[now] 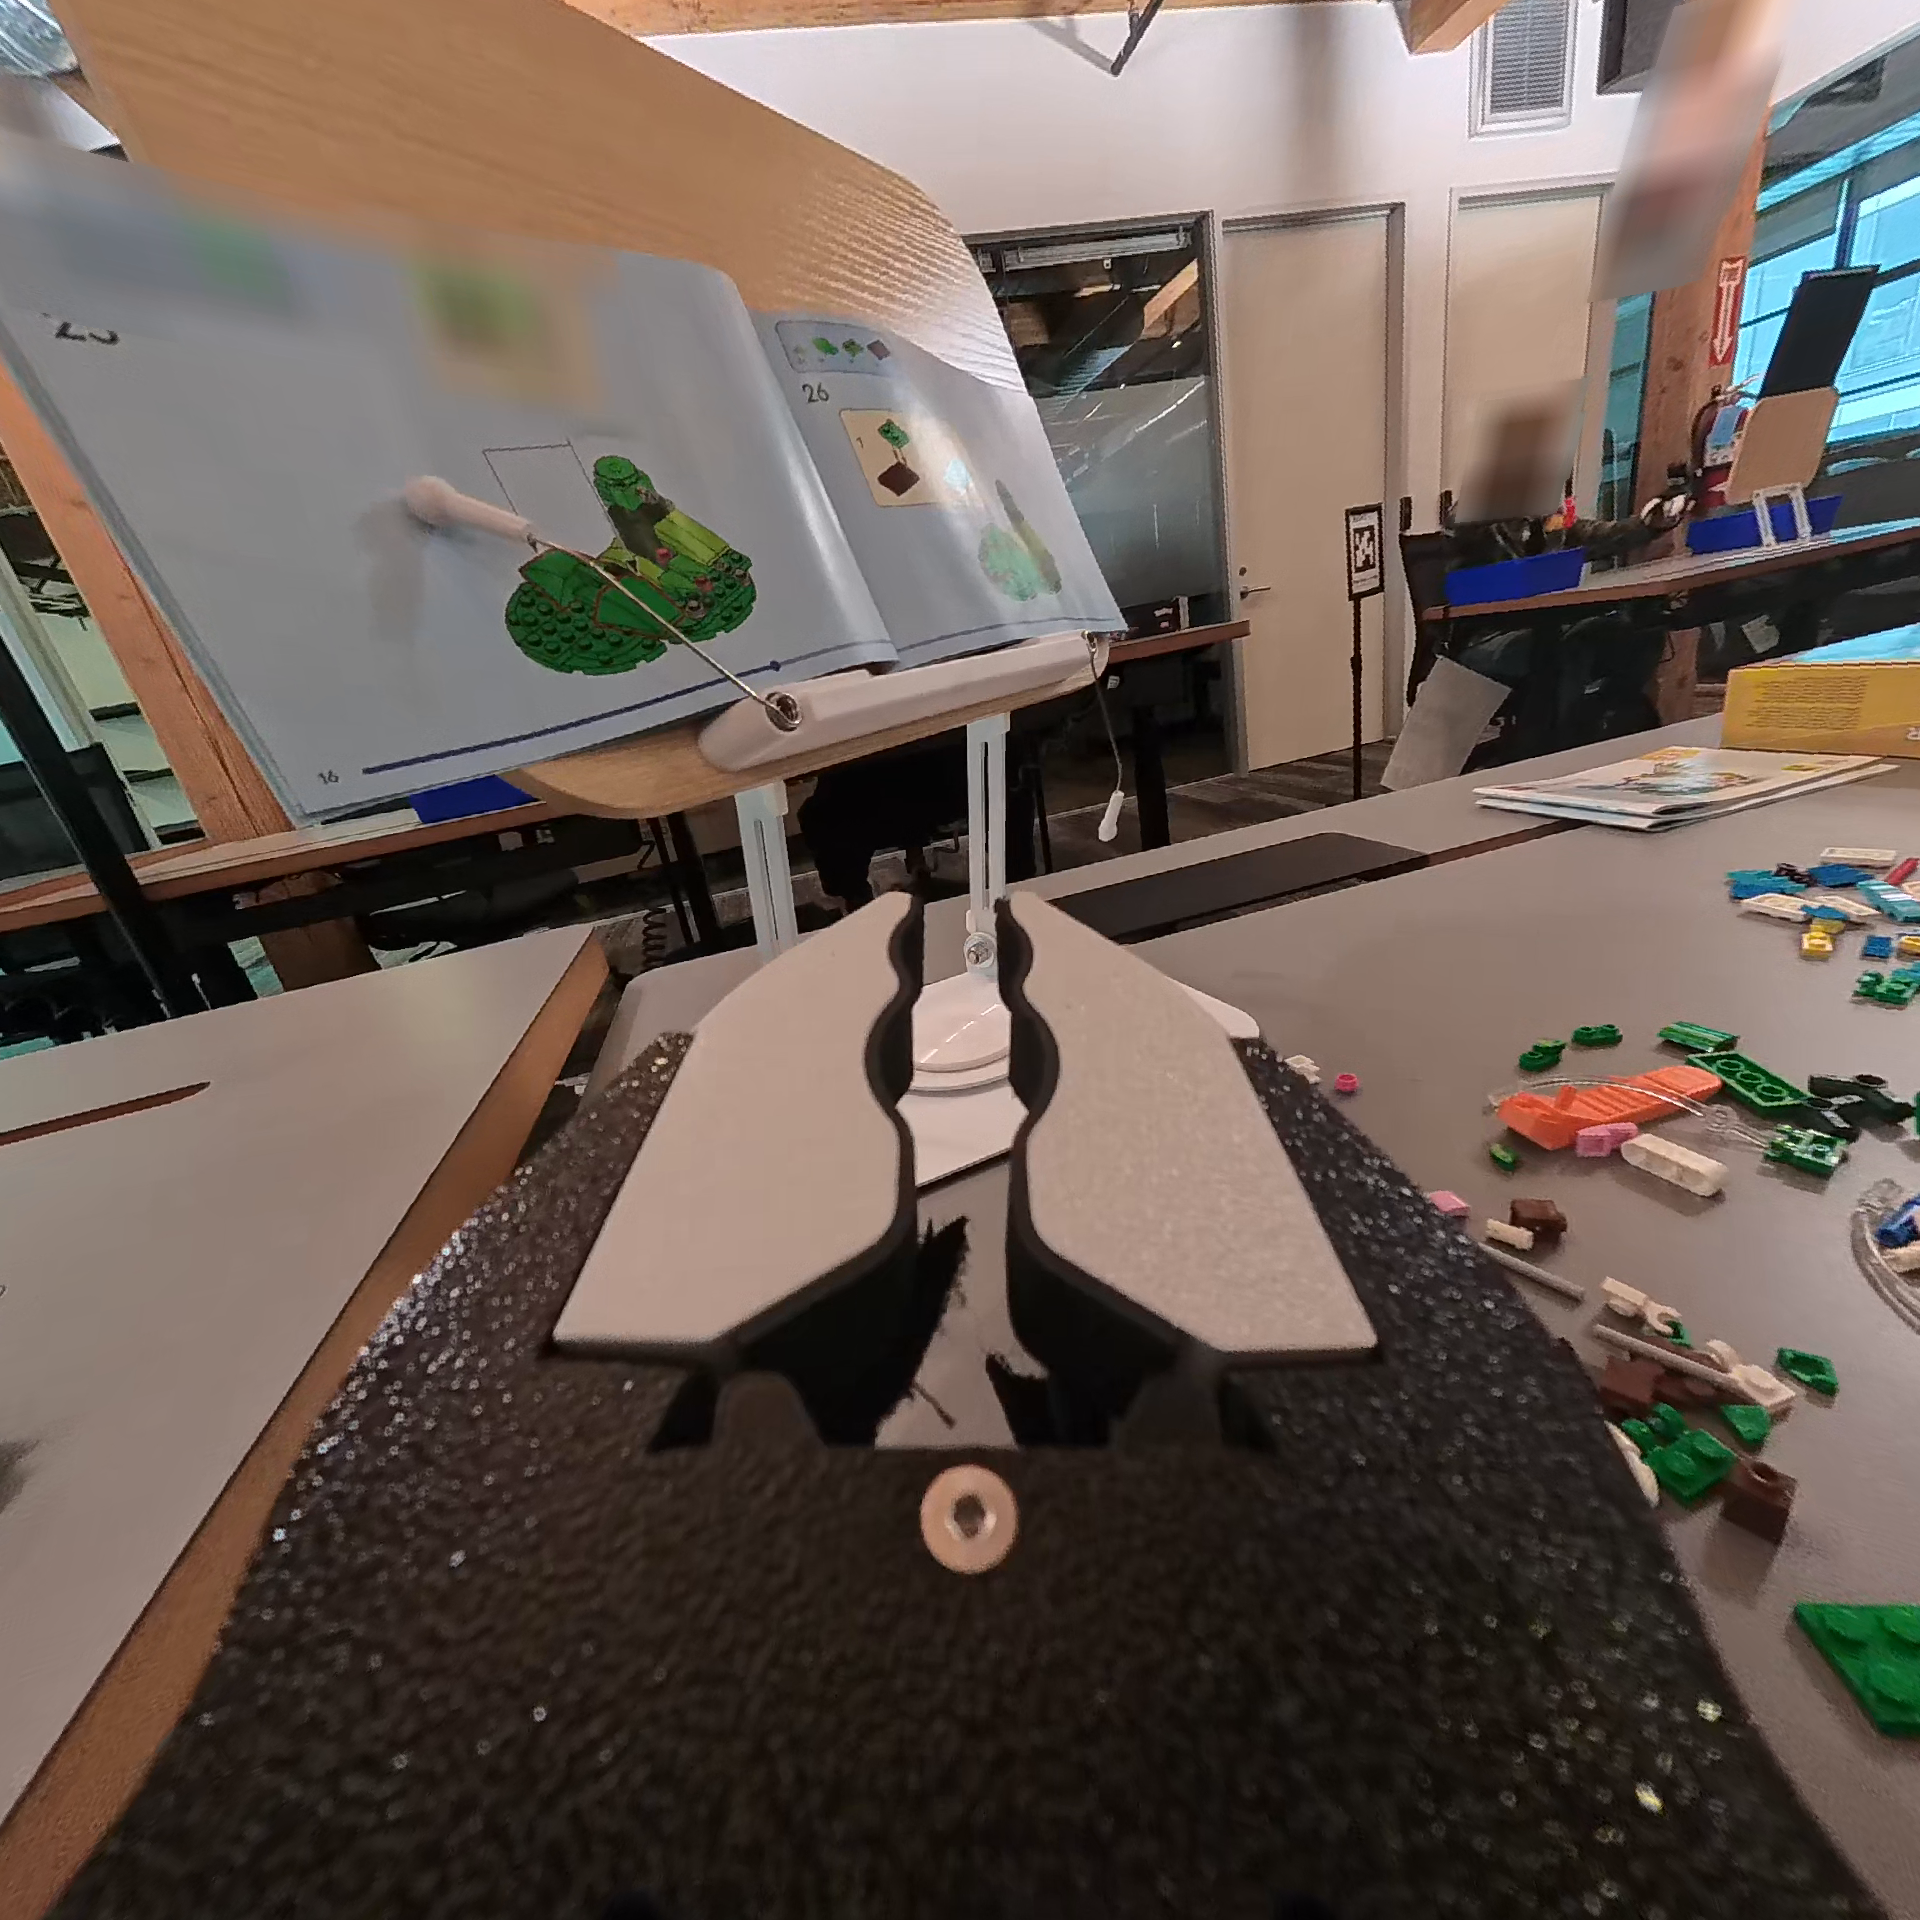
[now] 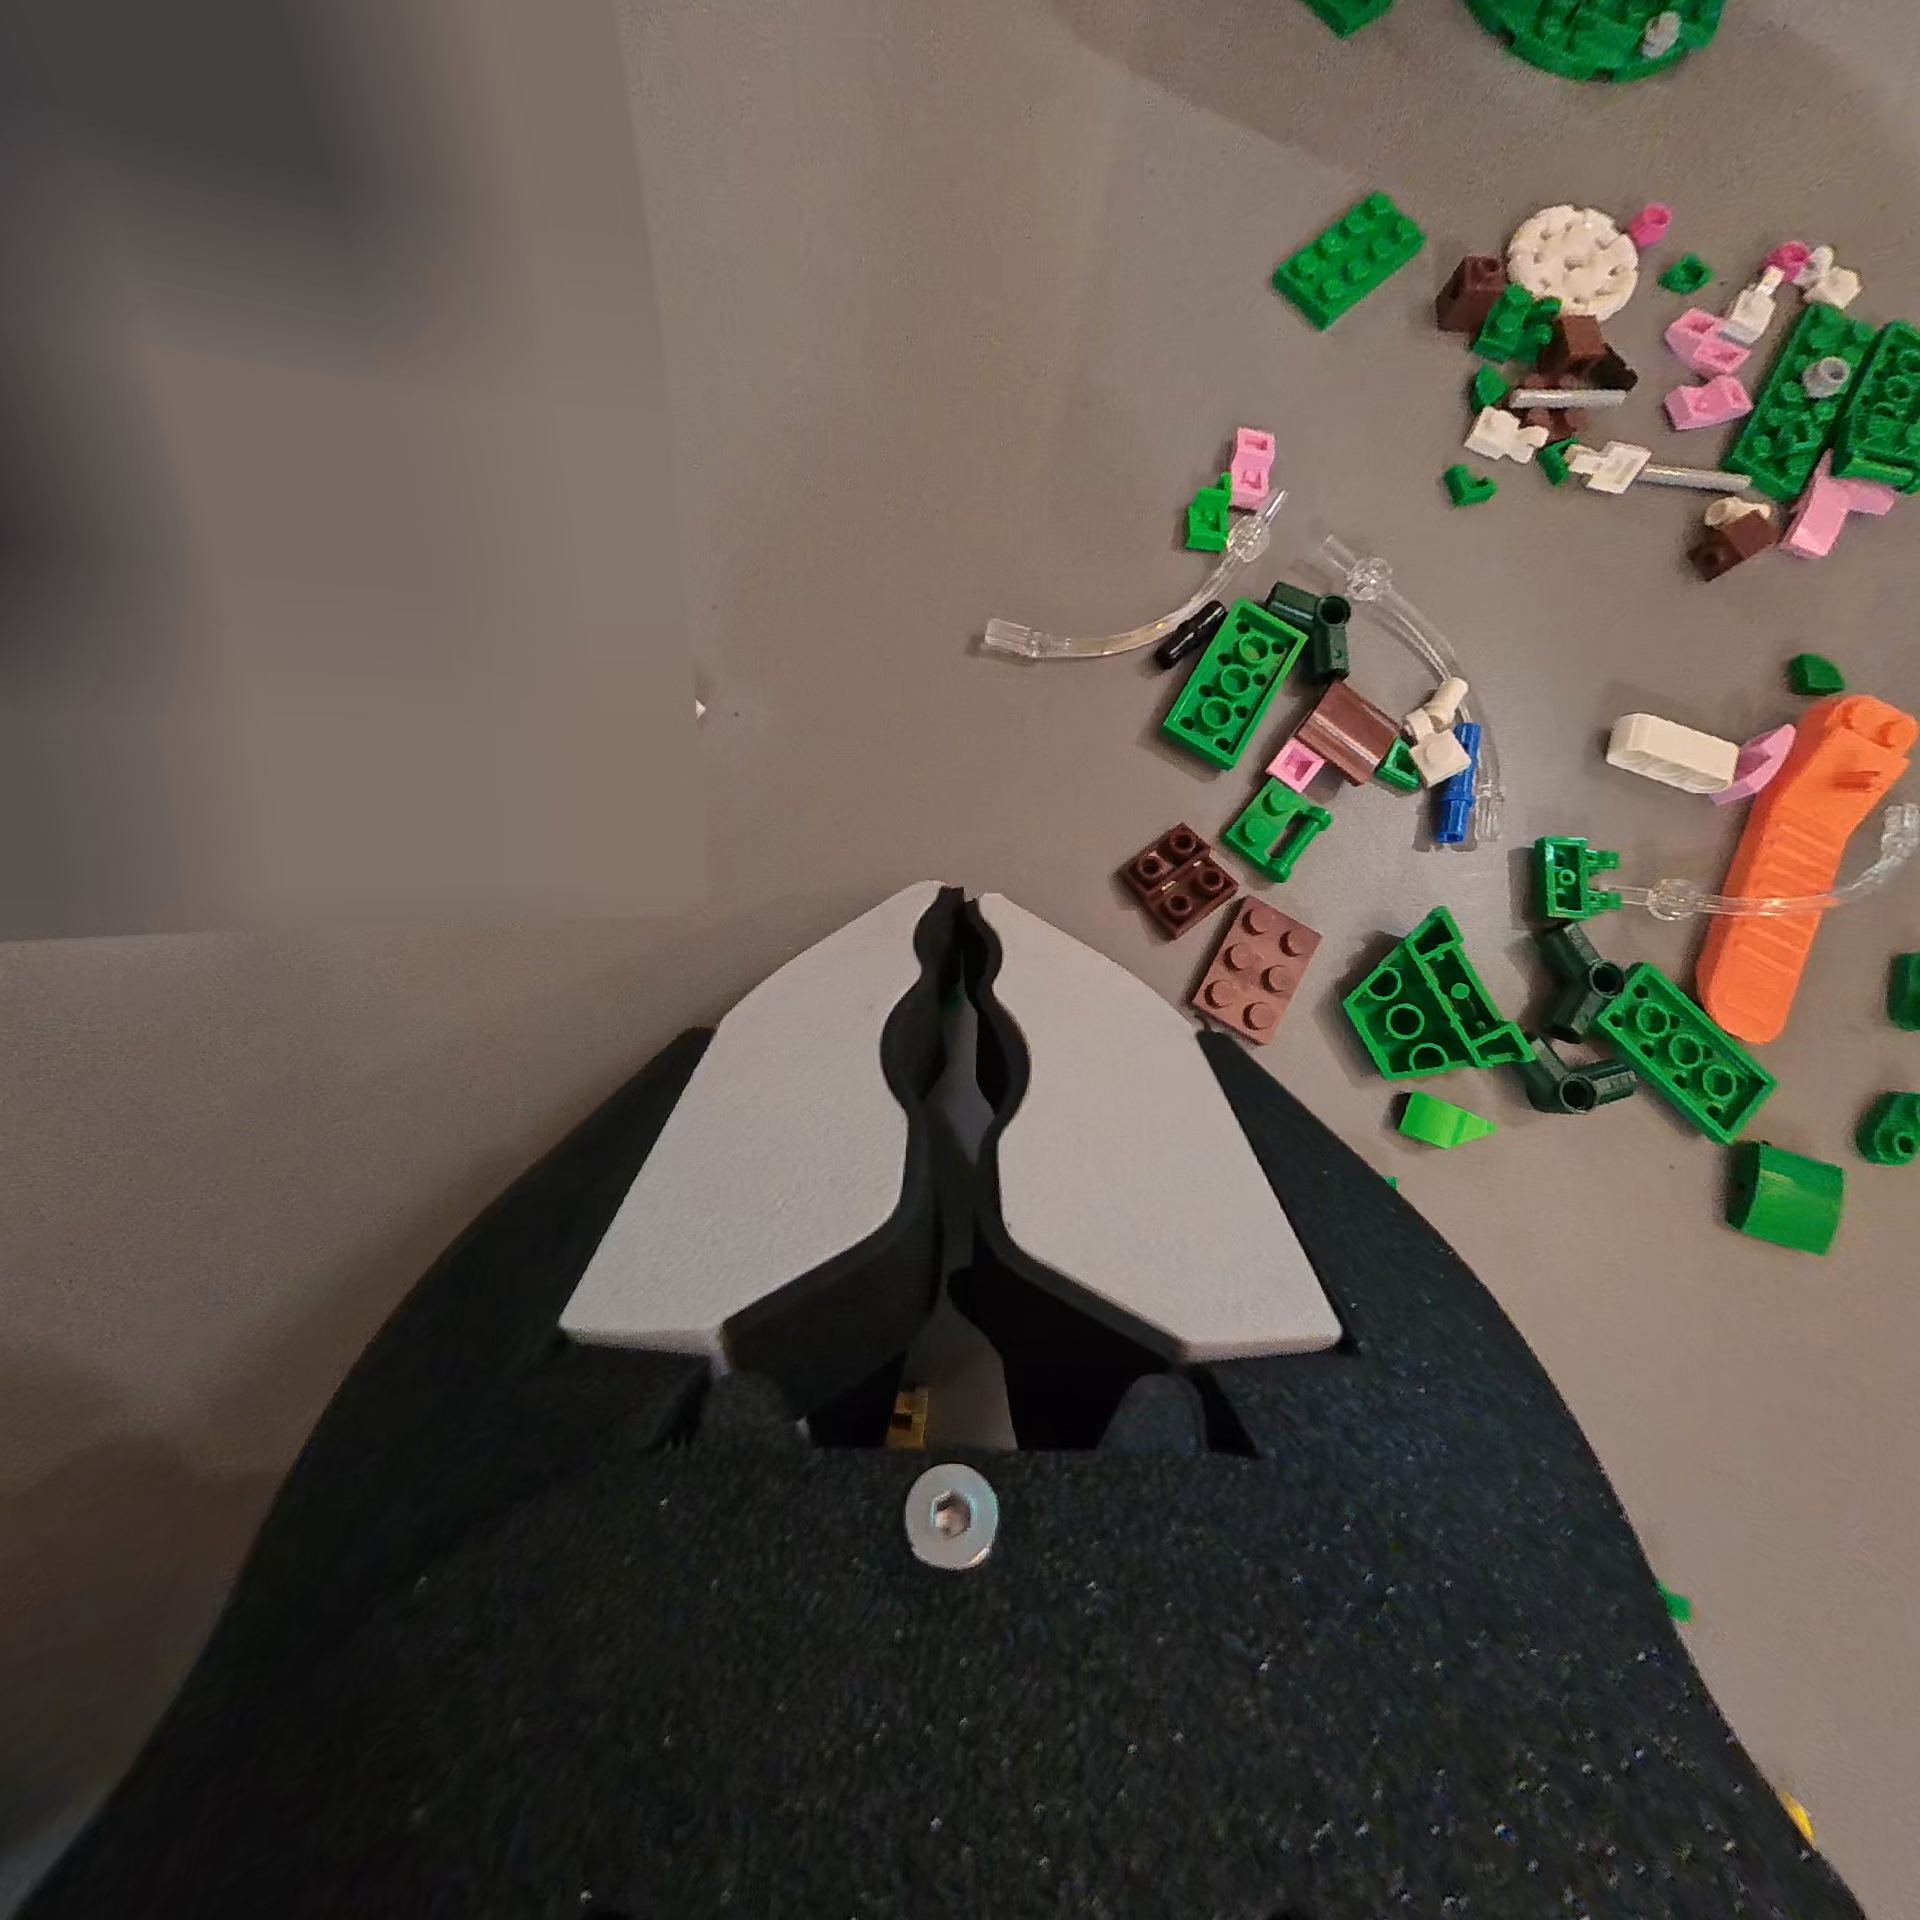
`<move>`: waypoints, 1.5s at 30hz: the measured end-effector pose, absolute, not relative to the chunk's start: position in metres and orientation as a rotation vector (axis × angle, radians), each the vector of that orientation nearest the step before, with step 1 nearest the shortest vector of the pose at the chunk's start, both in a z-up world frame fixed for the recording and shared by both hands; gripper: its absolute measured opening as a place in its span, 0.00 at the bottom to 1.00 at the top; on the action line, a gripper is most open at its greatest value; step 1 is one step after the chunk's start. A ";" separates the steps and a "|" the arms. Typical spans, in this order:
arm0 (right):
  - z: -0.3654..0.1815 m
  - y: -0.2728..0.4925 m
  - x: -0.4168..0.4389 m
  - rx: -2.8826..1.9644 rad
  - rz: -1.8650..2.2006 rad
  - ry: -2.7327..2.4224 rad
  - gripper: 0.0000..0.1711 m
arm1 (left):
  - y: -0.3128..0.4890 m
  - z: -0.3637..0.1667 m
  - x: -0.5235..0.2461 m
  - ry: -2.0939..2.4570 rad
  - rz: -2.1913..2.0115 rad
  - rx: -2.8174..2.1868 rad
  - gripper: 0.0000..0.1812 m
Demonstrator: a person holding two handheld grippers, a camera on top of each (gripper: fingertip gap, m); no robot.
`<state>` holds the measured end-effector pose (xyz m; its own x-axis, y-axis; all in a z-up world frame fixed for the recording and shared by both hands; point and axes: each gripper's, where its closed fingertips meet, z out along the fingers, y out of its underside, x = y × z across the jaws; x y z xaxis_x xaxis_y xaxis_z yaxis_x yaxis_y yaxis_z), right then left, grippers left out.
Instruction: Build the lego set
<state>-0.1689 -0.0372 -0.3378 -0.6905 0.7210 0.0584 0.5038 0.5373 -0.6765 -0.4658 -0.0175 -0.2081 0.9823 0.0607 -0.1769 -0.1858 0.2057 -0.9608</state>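
The grey worktop [image 2: 831, 520] carries everything. On a wooden book stand [image 1: 499, 135] an open pale-blue instruction booklet [image 1: 436, 540] faces the left hand-held gripper [image 1: 956, 925], whose fingers stand slightly parted with nothing between them. The scattered loose Lego pieces [image 1: 1662, 1122] lie to that gripper's right, well apart from it.

The right hand-held gripper [image 2: 961, 904] looks down at the worktop, fingers pressed together at the tips; whether anything small sits between them I cannot tell. It is the nearer one: the pile spreads ahead and to its right. Closest are a reddish-brown flat plate [image 2: 1257, 968] and a small dark-brown square plate [image 2: 1179, 881], just beside the tips. An orange plastic brick separator [image 2: 1808, 862] lies farther right, its long axis running roughly away from the gripper.
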 end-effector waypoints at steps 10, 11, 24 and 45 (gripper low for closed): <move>-0.343 -0.040 -0.171 -1.015 0.909 -2.457 0.00 | -0.017 -0.210 -0.467 0.106 0.172 -1.362 0.06; -0.343 -0.040 -0.171 -1.013 0.912 -2.457 0.00 | -0.016 -0.210 -0.467 0.105 0.172 -1.364 0.06; -0.338 -0.033 -0.173 -1.040 0.910 -2.409 0.11 | -0.015 -0.212 -0.467 0.108 0.169 -1.372 0.07; -0.285 0.040 -0.122 -1.346 0.731 -2.198 0.17 | -0.014 -0.214 -0.466 0.118 0.164 -1.381 0.07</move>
